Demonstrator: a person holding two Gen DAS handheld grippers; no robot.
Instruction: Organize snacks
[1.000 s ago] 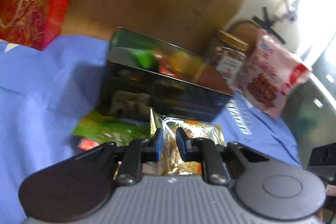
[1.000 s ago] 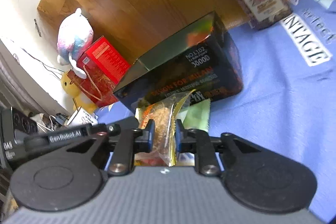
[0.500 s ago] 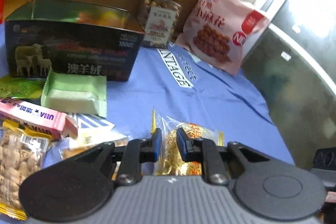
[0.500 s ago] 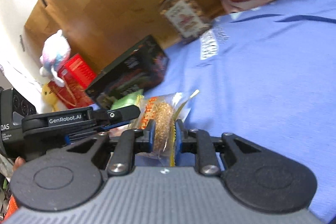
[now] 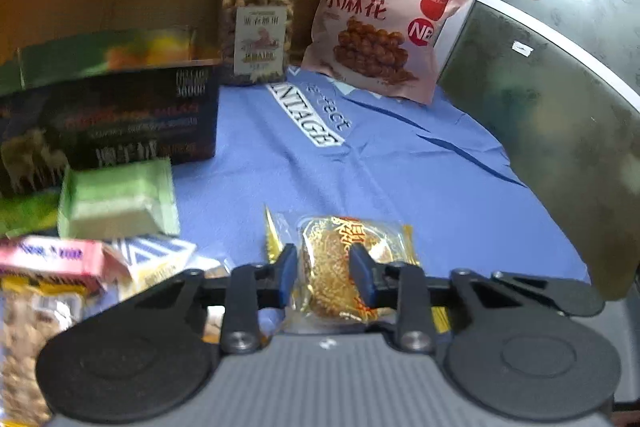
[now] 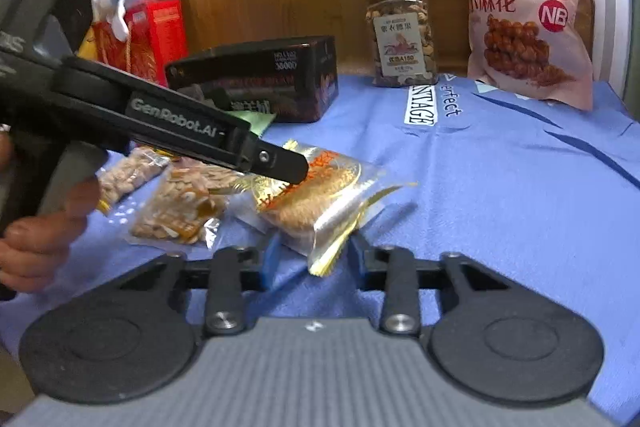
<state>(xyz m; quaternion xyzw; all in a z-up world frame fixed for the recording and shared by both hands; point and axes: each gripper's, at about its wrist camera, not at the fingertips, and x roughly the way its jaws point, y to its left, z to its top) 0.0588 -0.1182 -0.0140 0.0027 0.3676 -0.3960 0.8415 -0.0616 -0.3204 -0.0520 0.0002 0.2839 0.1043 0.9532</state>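
Note:
A clear gold-edged snack packet with a golden cake inside lies on the blue cloth. My left gripper is open, its fingers either side of the packet. It also shows in the right wrist view, where my right gripper is open just behind its corner. The left gripper's finger lies over the packet there. A dark open box stands at the back left.
Small snack packs lie left: a green one, a pink one, nut packets. A nut jar and a pink snack bag stand at the back. A red gift bag with a plush toy stands far left.
Both grippers carried the gold packet away from the box, lowered it onto the cloth, and opened; the packet now lies free between the jaws.

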